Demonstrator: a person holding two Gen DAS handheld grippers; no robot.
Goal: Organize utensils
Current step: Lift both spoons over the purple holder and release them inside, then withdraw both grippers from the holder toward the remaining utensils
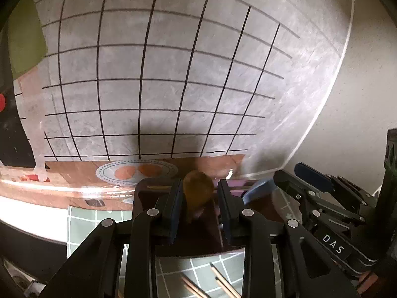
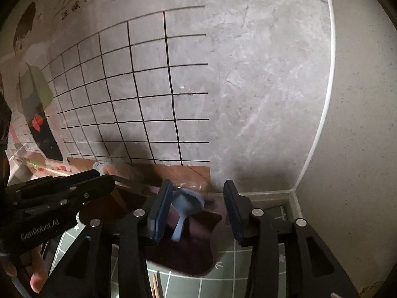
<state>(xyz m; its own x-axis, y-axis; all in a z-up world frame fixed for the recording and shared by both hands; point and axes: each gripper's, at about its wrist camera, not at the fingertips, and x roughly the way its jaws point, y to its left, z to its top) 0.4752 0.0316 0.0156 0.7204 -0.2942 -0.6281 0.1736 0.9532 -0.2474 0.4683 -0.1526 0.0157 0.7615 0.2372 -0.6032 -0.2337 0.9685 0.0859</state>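
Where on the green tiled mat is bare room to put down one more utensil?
Bare green tiled mat shows at the right gripper's outer side, bordered by the wall edge. Crowded: the dark compartment tray with the light blue plastic spoon, the amber spoon between the left gripper's fingers, and wooden chopsticks near the cameras.

A blurred blue spoon (image 2: pixel 184 206) shows between the right tongs (image 2: pixel 197 208). Chopstick (image 1: pixel 193 286) ends are cut off by the bottom edge. An amber object (image 1: pixel 198 190) stays unidentifiable.
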